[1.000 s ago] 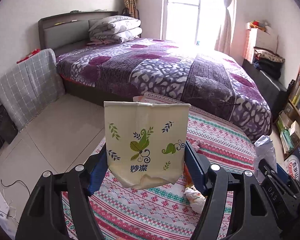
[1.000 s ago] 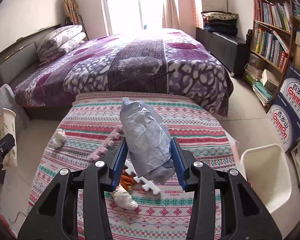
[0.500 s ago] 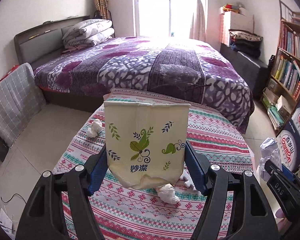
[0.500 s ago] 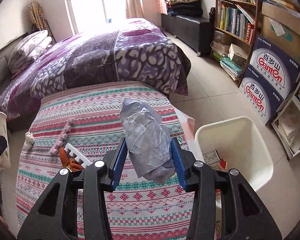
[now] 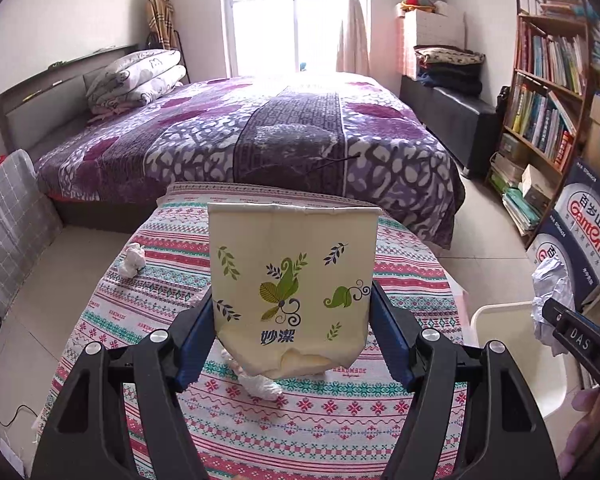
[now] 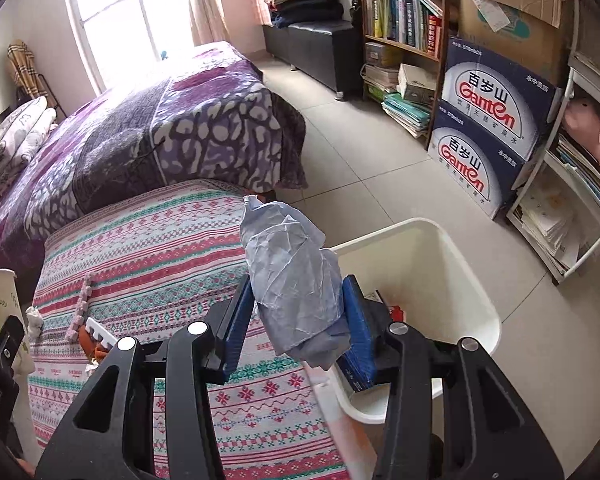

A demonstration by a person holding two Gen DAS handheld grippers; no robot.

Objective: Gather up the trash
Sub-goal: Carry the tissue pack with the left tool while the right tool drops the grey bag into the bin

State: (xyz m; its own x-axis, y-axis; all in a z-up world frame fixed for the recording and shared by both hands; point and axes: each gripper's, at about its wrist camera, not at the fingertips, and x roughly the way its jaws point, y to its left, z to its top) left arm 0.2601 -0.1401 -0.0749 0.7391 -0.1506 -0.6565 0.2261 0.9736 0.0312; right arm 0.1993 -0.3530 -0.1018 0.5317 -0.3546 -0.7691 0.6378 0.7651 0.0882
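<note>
White bin point(image 6: 452, 248) holds scraps; right tool point(image 6: 300, 320) grips crumpled paper point(image 6: 296, 280).

Right claw point(image 6: 296, 330), clamped on the crumpled grey paper point(image 6: 294, 280), has swung rightward from above the patterned tabletop point(image 6: 148, 240) to the near rim of the white bin point(image 6: 456, 256) (bin contents now partly visible). Left claw point(image 5: 292, 340), gripping the leaf-print paper cup point(image 5: 293, 280), has also turned right: the bin and bookshelf point(image 5: 548, 92) have entered its view.
</note>
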